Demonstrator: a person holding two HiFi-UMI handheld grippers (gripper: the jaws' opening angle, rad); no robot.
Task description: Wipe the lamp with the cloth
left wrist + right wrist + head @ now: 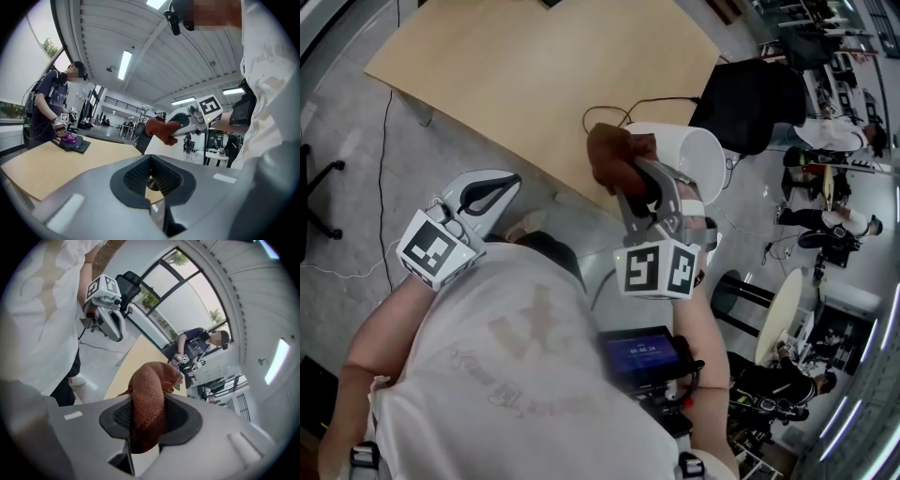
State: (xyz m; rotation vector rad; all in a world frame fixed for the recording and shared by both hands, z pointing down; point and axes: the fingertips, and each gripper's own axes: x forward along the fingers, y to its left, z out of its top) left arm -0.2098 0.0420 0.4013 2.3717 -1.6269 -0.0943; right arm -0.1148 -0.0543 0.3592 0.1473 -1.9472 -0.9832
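Observation:
In the head view, a white lamp [692, 157] stands at the near edge of the wooden table [506, 66]. My right gripper [630, 176] is shut on a bunched brown cloth [613, 152], which sits against the left side of the lamp's shade; contact cannot be told. The right gripper view shows the cloth [149, 394] standing up between the right gripper's [151, 405] jaws. My left gripper [492, 192] hangs off the table's near left edge, away from the lamp, with nothing in it. From the left gripper [150, 161] view, the cloth [158, 130] and lamp [155, 145] lie ahead.
A black cable [614, 111] loops on the table behind the lamp. A black chair [750, 94] stands at the right. A device with a blue screen [642, 354] hangs at my waist. Another person [54, 110] works at the table's far end with a purple item [69, 137].

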